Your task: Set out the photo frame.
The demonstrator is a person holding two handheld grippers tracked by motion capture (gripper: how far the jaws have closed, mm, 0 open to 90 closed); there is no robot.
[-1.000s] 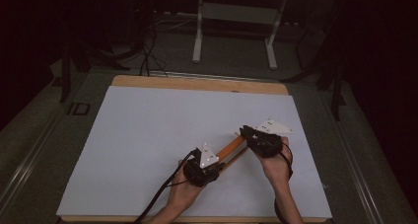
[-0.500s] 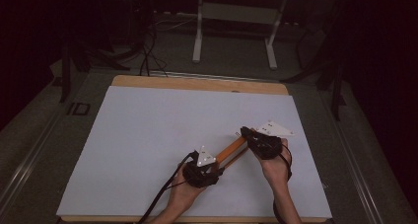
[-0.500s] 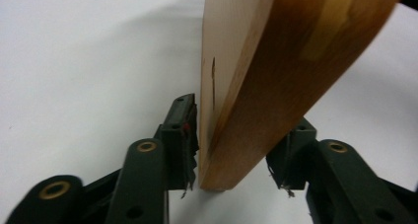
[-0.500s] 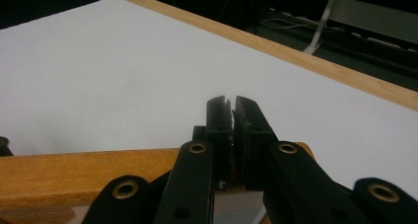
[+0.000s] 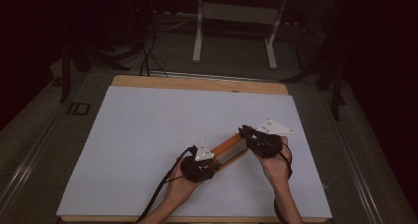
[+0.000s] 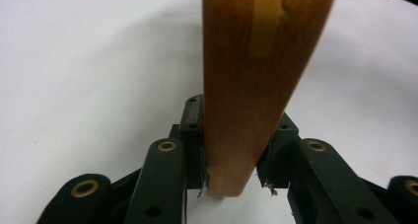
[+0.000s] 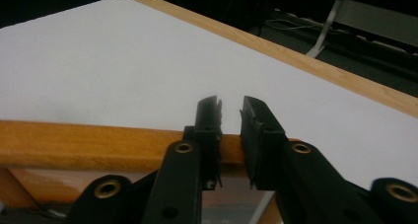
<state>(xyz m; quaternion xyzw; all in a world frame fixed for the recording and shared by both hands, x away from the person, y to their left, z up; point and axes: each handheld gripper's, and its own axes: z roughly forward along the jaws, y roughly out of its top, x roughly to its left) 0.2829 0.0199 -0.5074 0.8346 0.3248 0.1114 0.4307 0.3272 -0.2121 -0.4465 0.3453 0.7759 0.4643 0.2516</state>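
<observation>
Dark room all around, with one white-legged stand (image 5: 235, 34) on the grey floor (image 5: 315, 105) beyond the far edge and a few black cables (image 5: 148, 51) trailing at upper left. One wooden table (image 5: 197, 82), its tan rim visible along the far side, topped by one large white sheet (image 5: 148, 135) covering nearly the whole surface. Two forearms entering from the bottom of the high view, one gripper per hand. Between them, toward the near right part of the sheet, one orange-brown wooden frame (image 5: 229, 147) (long and narrow, two parallel bars with a gap between, running diagonally from near left to far right). At its near-left end, the left gripper (image 5: 199, 167), grey three-cornered plate on top, black cable running back toward the near edge. Seen along its own jaws, clamped tight on the end of a wooden bar (image 6: 251, 86), one jaw pressed to each side face, white sheet behind. At the far-right end, the right gripper (image 5: 261, 141), likewise capped with a grey plate. Along its own jaws, both straddling the top rail of the frame (image 7: 98, 147), a narrow slit left between the fingertips (image 7: 207, 113) above the wood; whether pinching the rail or merely set around it, cannot tell. Frame apparently lifted slightly at the left end, though hard to judge.
</observation>
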